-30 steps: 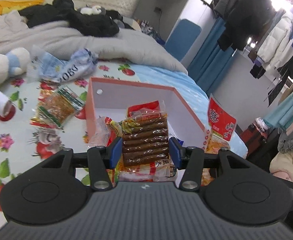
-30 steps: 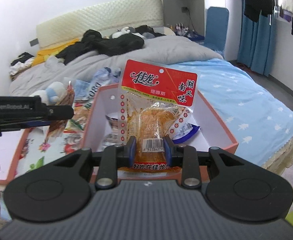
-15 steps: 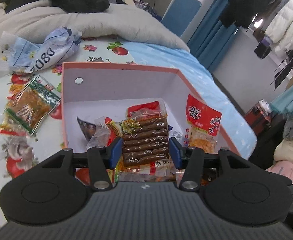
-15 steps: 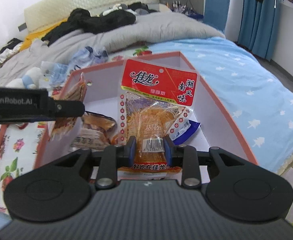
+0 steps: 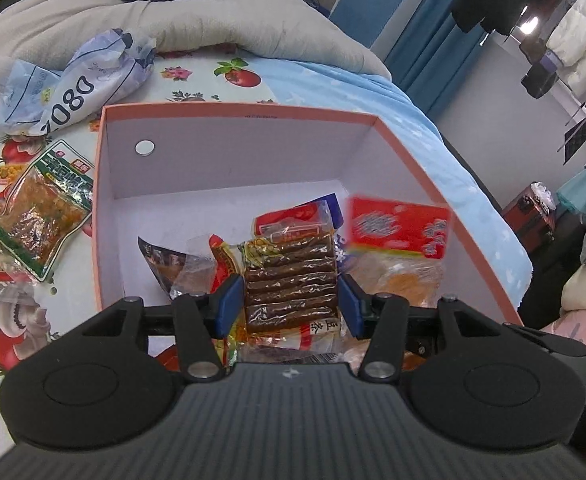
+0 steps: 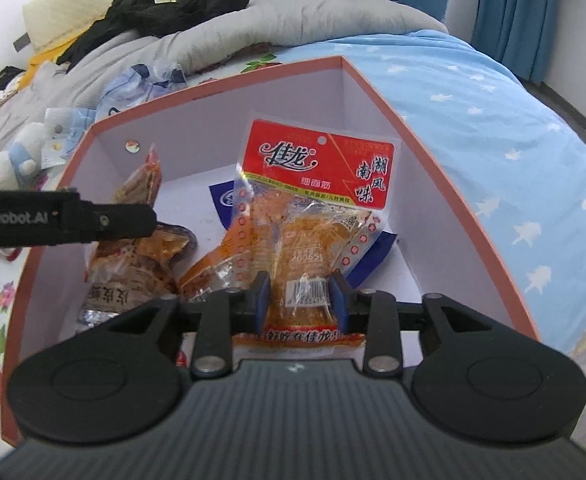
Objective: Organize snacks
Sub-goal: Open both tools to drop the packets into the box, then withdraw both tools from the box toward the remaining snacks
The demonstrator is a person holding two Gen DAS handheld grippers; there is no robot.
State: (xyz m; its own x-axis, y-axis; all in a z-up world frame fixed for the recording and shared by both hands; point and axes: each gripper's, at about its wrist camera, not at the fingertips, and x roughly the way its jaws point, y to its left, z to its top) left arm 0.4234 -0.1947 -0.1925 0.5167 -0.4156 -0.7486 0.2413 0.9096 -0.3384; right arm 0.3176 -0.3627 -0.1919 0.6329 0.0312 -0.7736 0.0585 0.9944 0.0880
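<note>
Two snack packets hang over the open pink box (image 5: pixel 229 108) on the bed, one in each gripper. Farthest left, outside the box, a green-edged packet (image 5: pixel 39 216) lies flat on the fruit-print sheet (image 5: pixel 21 320). Next, the left gripper (image 5: pixel 291 300) has the brown stick packet (image 5: pixel 291 276) between its blue pads; its jaws have just been opening, and a thin gap shows on both sides, so the packet looks released or nearly so. Its long axis runs away from the camera, red header toward the far wall, with the sticks lying crosswise. To the right, the right gripper (image 6: pixel 300 300) has its jaws just opening too, pads close beside the red-topped noodle packet (image 6: pixel 313 216), which stands upright, header up, long axis vertical. Both packets look light, thin, crinkly and slippery, likely to flop; the sealed bottom edge seems the firmest place to pinch.
</note>
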